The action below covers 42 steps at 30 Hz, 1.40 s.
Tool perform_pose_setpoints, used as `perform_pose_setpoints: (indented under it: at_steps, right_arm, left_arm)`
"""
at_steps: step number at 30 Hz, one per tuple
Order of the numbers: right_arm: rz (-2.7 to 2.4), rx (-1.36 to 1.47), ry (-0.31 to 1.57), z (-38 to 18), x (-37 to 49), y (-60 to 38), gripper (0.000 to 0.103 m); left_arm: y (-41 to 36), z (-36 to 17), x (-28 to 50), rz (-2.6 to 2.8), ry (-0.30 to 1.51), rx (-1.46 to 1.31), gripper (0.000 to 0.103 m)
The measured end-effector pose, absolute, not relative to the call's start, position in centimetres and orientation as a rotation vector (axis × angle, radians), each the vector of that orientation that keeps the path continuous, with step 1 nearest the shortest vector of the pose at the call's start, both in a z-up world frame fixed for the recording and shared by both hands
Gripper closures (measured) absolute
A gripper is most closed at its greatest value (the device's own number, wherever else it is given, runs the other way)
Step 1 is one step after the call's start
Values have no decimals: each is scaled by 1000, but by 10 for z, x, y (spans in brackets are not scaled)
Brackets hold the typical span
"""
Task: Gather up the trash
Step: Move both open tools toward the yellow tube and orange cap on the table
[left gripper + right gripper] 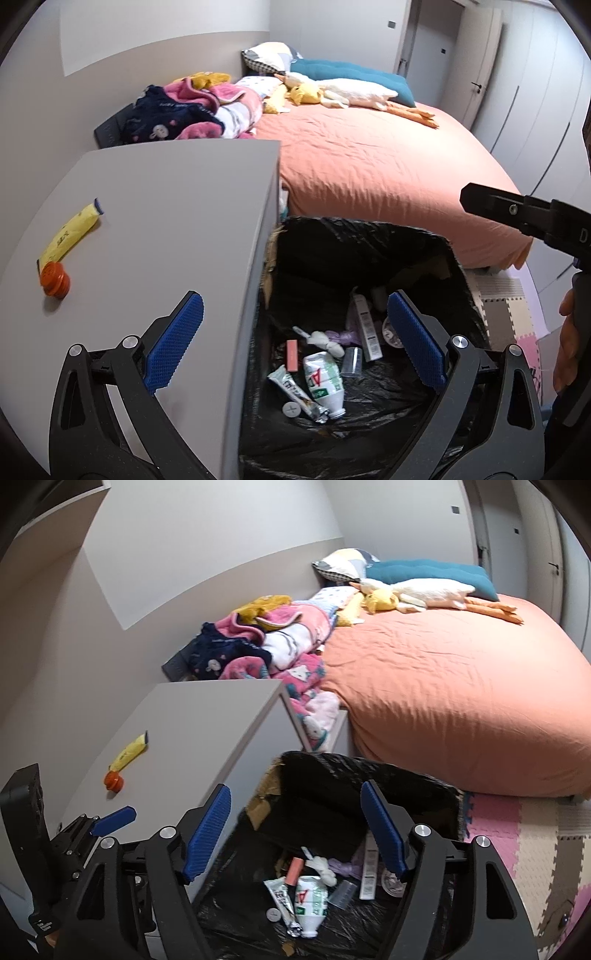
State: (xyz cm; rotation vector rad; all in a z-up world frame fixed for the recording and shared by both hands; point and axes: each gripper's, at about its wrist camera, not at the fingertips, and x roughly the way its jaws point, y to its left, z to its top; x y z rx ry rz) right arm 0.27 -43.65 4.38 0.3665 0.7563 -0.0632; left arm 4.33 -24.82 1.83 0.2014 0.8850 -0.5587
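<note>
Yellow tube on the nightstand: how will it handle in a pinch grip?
The yellow tube looks flattened and creased, so probably soft and light; pads may squash it. Lying flat, it should slide rather than roll. The orange cap looks rigid, likely the firmer place to pinch.

Right claw (295, 834) open and empty above black-lined bin (369, 771) of trash, yellow tube (129, 755) on grey cabinet (207, 731)

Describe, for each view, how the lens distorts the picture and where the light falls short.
Left wrist view: fisheye bends the grey cabinet edges, corners black out, the bin interior is dim. Right wrist view: same curved bed, dark corners, soft shadow beside the yellow tube.
</note>
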Motion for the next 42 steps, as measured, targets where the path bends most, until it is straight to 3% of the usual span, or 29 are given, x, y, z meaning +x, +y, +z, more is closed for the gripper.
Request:
perform_pose_setpoints:
  at_steps: [8,36,42]
  right_arm:
    - [-7,343,775,40,27,-405,21]
    - [123,297,861,23,123,-297,21]
    - [154,282,885,18,146,-276,21]
  left_arm:
    - [-211,12,58,-483,892,154,6]
    - [-88,-4,118,-213,881,51,6]
    - [-68,-11,138,-187,888,22,15]
